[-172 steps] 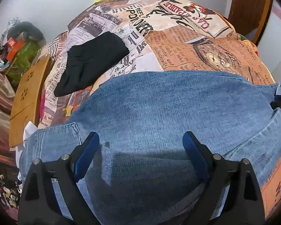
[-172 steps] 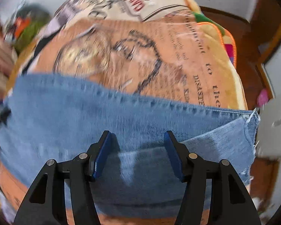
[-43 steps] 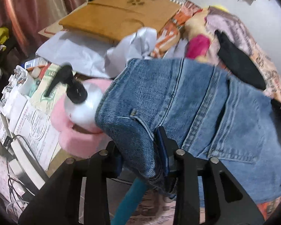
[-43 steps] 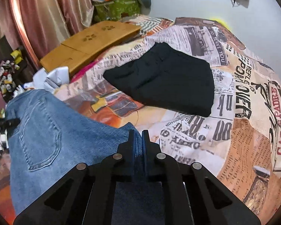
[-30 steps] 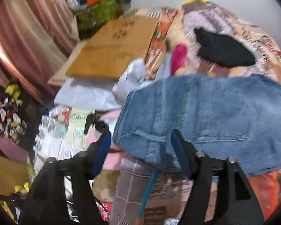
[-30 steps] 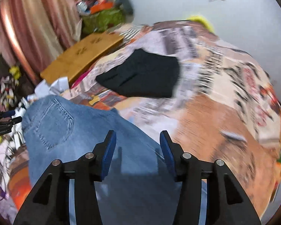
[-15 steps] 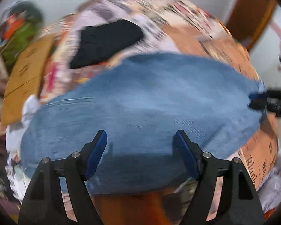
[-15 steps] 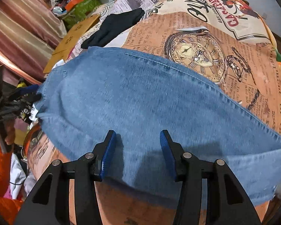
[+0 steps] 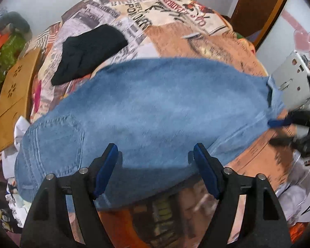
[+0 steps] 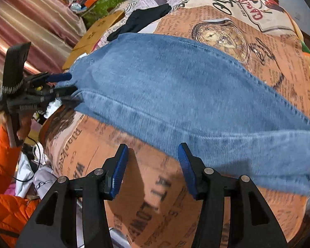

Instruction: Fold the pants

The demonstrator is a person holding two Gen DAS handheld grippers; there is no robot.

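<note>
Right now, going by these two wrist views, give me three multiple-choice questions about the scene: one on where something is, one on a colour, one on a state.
1. Where do the jeans lie?
A. on the printed bedspread
B. on the wooden board
C. on the floor

2. What colour is the folded garment beyond the jeans?
A. red
B. black
C. white

3. How does the left tool stand?
A. shut on the jeans
B. shut on nothing
C. open, clamping nothing

Answers:
1 A, denim is spread over the newspaper-print cover.
2 B, it shows black against the print.
3 C, its blue pads stand wide apart above the denim, gripping none of it.
</note>
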